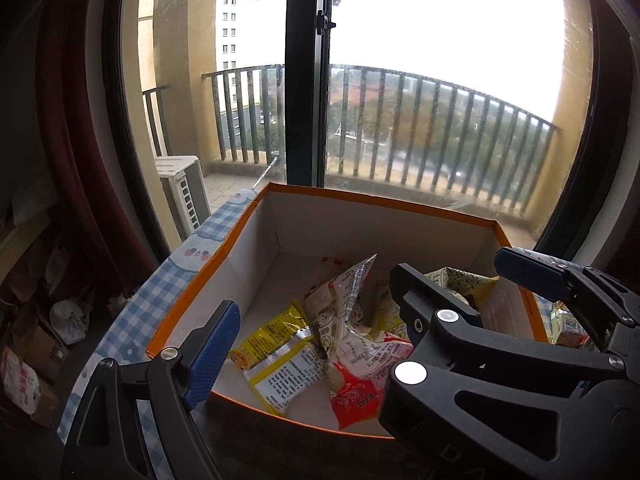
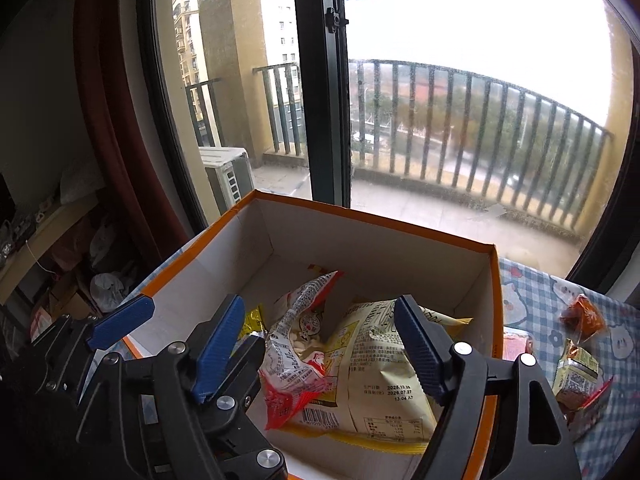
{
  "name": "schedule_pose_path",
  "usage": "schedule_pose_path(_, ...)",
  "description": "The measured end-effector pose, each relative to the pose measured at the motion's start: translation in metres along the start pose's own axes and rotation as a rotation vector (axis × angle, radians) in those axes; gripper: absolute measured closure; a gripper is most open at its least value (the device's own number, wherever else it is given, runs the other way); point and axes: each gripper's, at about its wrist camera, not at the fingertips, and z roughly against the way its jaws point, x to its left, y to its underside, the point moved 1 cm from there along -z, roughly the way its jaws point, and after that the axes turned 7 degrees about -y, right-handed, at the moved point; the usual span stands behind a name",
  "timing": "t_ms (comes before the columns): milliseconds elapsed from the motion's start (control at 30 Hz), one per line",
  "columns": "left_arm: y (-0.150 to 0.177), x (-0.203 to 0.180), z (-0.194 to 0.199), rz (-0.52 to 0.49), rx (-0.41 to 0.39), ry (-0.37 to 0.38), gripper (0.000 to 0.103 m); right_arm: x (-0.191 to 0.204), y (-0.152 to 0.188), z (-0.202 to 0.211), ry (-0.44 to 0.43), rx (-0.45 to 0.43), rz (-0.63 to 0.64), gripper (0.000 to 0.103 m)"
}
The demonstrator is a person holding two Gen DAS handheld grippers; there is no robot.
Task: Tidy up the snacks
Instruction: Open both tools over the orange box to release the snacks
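An orange-rimmed cardboard box (image 1: 280, 240) (image 2: 256, 248) sits on a blue checked cloth and holds several snack packets. A red-and-clear packet (image 1: 352, 344) (image 2: 296, 344) lies in the middle, a yellow packet (image 1: 276, 356) to its left, and a pale yellow bag (image 2: 380, 368) to its right. My left gripper (image 1: 316, 320) is open and empty over the box's near side. My right gripper (image 2: 320, 340) is open and empty above the packets. The other gripper's fingers (image 1: 532, 272) (image 2: 120, 320) show in each view.
Loose small snacks (image 2: 580, 344) lie on the blue checked cloth (image 2: 532, 300) right of the box. A large window with a dark frame (image 1: 304, 80) stands just behind the box. Clutter and bags (image 1: 60, 320) sit low at the left.
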Motion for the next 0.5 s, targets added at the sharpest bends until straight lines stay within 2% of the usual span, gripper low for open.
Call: schedule_pose_path(500, 0.014, -0.066, 0.071, -0.071, -0.08, 0.07, 0.013, -0.042, 0.03, 0.101, 0.109, -0.09, -0.062, 0.019)
